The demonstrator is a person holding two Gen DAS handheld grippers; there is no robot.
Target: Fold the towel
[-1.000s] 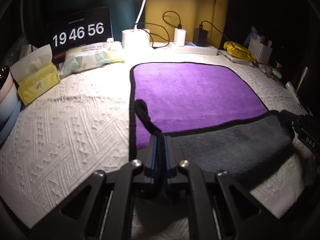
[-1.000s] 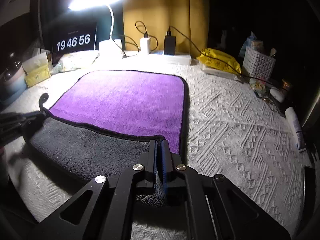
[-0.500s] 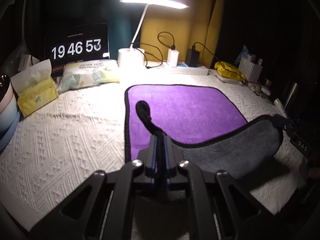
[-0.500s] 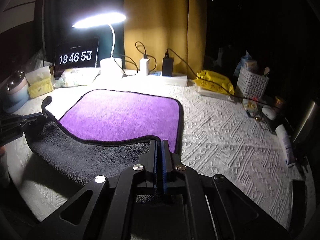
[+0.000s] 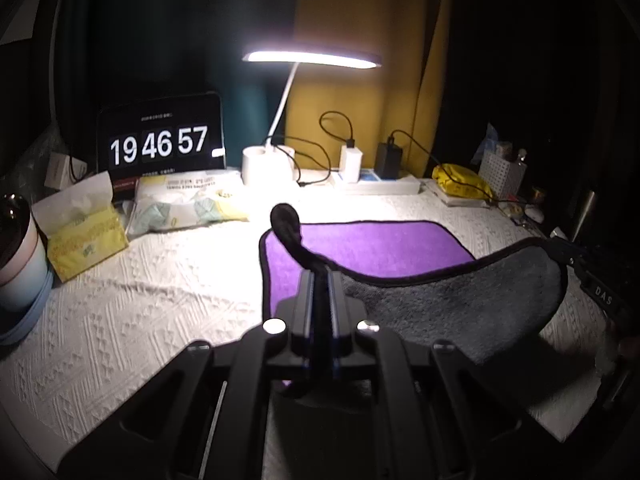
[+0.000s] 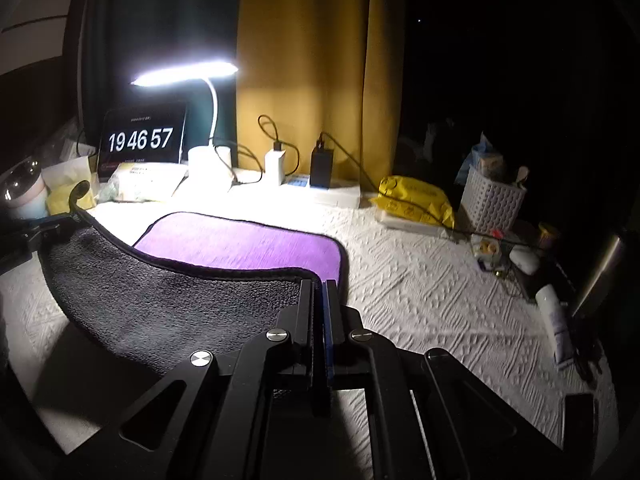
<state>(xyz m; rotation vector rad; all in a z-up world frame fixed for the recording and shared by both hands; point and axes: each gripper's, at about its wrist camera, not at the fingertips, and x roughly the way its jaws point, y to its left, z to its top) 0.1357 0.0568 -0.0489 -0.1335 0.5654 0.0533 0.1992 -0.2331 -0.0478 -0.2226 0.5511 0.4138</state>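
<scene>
The towel (image 5: 384, 246) is purple on top and grey underneath, with black edging. Its far part lies flat on the white bedspread (image 5: 160, 280). Its near edge is lifted, so the grey underside (image 5: 460, 300) hangs in a sag between the grippers. My left gripper (image 5: 319, 276) is shut on the near left corner, whose black loop (image 5: 285, 218) sticks up past the fingertips. My right gripper (image 6: 319, 284) is shut on the near right corner. The towel (image 6: 248, 246) and its grey underside (image 6: 172, 300) also show in the right wrist view, with the left gripper (image 6: 36, 236) at the left edge.
At the back stand a lit desk lamp (image 5: 312, 60), a clock display (image 5: 160, 144), a wipes pack (image 5: 188, 202), a power strip with chargers (image 5: 376, 184) and a yellow pouch (image 6: 416, 196). A tissue box (image 5: 84, 236) and cup (image 5: 16, 252) are left; a white basket (image 6: 492, 200) and a tube (image 6: 556, 320) are right.
Both grippers have risen and moved forward with the near towel corners. More grey underside is lifted off the bed, and less purple surface shows.
</scene>
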